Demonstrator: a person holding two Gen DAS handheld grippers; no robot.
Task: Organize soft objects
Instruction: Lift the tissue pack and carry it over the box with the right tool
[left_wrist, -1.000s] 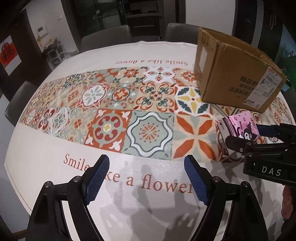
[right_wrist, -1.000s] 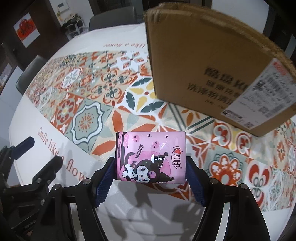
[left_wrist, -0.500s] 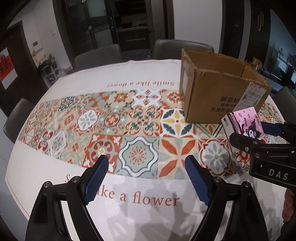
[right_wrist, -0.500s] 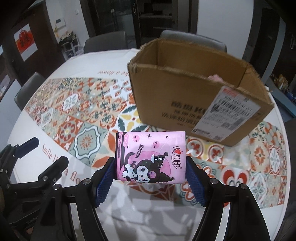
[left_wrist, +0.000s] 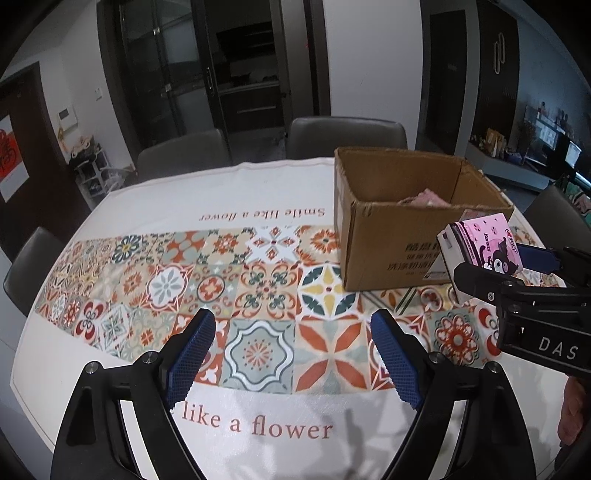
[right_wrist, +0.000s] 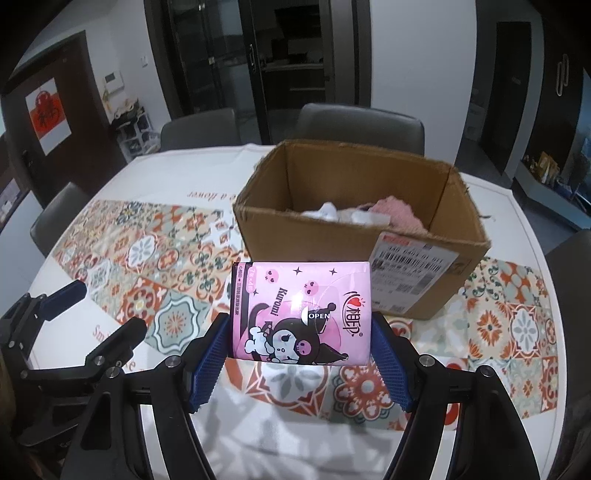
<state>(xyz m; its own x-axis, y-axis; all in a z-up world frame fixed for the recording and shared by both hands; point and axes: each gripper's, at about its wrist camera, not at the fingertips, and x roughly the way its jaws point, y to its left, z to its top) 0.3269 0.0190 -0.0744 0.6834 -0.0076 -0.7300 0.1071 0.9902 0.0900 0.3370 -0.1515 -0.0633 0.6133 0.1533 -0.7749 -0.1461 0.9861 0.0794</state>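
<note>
My right gripper (right_wrist: 299, 354) is shut on a pink Kuromi tissue pack (right_wrist: 301, 314) and holds it in the air in front of an open cardboard box (right_wrist: 436, 284). The box holds pink and white soft items (right_wrist: 395, 214). In the left wrist view the pack (left_wrist: 484, 251) and the right gripper (left_wrist: 517, 273) are at the right, beside the box (left_wrist: 391, 251). My left gripper (left_wrist: 293, 358) is open and empty above the patterned tablecloth (left_wrist: 207, 284).
The round table carries a white cloth with tile pattern and "Smile like a flower" text (left_wrist: 258, 424). Grey chairs (left_wrist: 347, 136) stand around the table's far and left sides. Dark cabinets stand behind.
Both grippers have risen and pulled back. The box's open top and its contents have come into view. The right gripper still holds the tissue pack.
</note>
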